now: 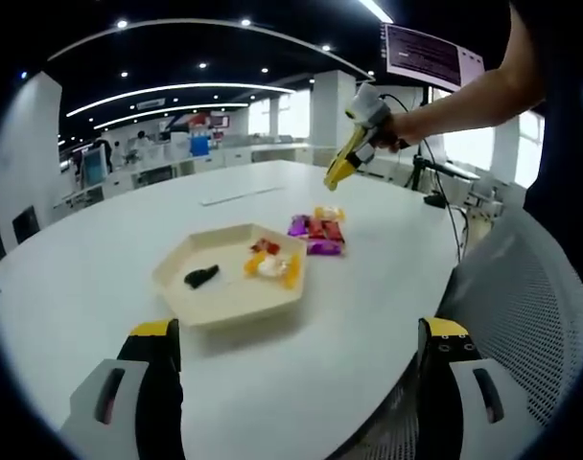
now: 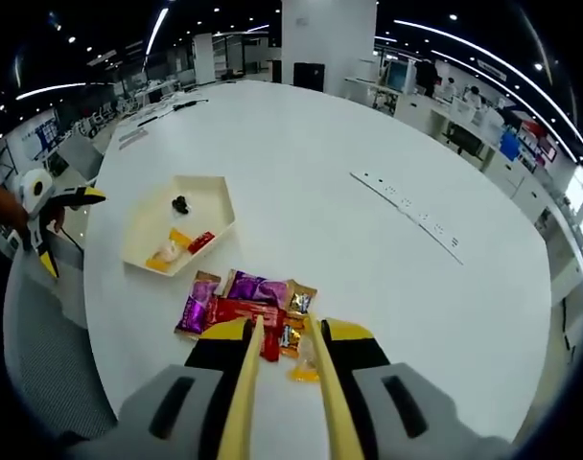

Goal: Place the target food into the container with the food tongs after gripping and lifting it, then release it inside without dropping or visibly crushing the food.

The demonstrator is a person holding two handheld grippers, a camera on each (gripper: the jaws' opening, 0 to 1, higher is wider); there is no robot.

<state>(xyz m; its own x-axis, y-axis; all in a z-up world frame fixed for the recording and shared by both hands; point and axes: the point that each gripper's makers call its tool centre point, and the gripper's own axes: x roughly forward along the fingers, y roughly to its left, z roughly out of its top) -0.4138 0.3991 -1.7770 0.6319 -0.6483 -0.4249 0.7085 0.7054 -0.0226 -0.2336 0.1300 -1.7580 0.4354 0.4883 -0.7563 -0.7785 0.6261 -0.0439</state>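
Snack packets (image 2: 248,307) lie heaped on the white surface (image 2: 368,259) beside the hexagonal tray (image 2: 215,196); right gripper (image 2: 280,331) clamps yellow food tongs (image 2: 245,383), tips parted above the heap, gripping nothing; left gripper (image 1: 296,340) gapes wide, empty, before the tray.

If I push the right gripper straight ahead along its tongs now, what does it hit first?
Most likely the pile of wrapped snacks on the white table: the tongs in the right gripper point at its near edge. Height above the pile is unclear.
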